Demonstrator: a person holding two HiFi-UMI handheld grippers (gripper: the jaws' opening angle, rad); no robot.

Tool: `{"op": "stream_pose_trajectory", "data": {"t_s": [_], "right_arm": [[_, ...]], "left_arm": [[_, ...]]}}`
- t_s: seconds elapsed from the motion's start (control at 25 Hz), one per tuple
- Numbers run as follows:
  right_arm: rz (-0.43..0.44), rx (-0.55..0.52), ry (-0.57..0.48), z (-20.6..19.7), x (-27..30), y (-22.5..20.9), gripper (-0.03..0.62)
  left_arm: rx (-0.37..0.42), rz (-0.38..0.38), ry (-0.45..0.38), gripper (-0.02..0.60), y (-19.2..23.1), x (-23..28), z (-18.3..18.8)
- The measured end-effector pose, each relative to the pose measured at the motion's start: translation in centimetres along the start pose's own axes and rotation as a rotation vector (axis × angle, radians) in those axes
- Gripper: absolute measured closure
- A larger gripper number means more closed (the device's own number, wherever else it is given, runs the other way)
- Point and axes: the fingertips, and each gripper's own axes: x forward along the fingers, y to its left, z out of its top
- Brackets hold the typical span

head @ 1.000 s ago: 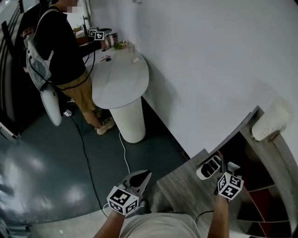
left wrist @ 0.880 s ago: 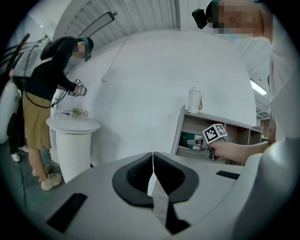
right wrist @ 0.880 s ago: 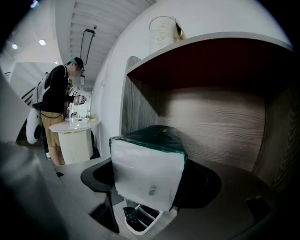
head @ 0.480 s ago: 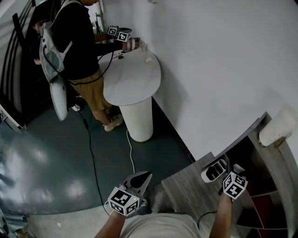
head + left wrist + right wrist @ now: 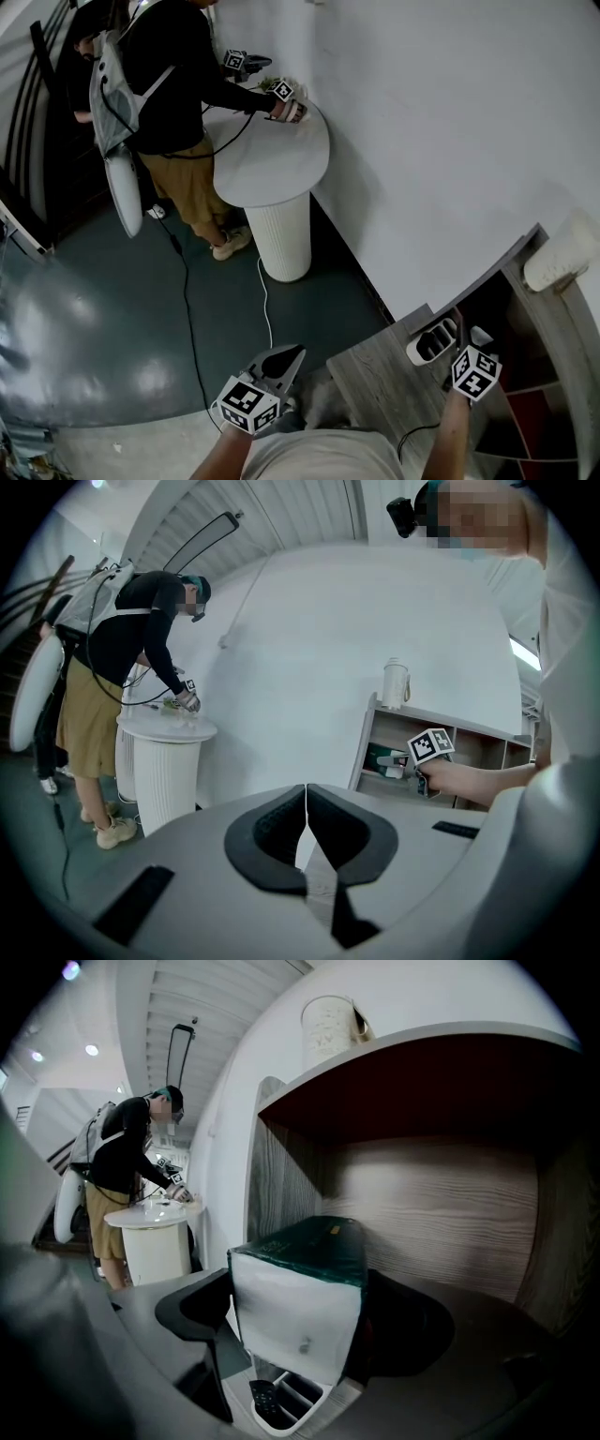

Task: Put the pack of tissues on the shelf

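The tissue pack (image 5: 309,1251), white with a dark green top, stands between the jaws of my right gripper (image 5: 300,1326) inside the wooden shelf (image 5: 441,1222). The jaws are opening; the left pad stands slightly off the pack's side. In the head view the right gripper (image 5: 461,343) reaches under the shelf's top board (image 5: 497,272), which hides the pack. My left gripper (image 5: 281,361) hangs low at my left, shut, with nothing in it; its jaws meet in the left gripper view (image 5: 307,803).
A white organiser tray (image 5: 431,342) with a remote sits on the shelf's lower board (image 5: 384,384), just below the pack. A white jar (image 5: 561,253) stands on the shelf top. Another person (image 5: 169,75) works at a round white pedestal table (image 5: 272,159). A cable (image 5: 187,309) crosses the floor.
My right gripper has edged slightly further into the shelf. The other person's gripper has moved across the round table. My left gripper has kept still.
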Motion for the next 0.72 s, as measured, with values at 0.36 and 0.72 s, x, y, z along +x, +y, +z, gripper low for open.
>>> {"op": "stream_pose_trajectory", "data": {"t_s": [0.36,0.72], "right_arm": [[0.087,0.018,-0.030,0.7,-4.4,1.6,0.157],[0.182,0.045,-0.067,0.3,-9.8,3.1,0.160]], "left_arm": [[0.005,-0.103,0.018,0.560,-2.5,2.0,-0.5],[0.038,-0.280,0.054,0.561,-7.0,6.2,-0.7]]}}
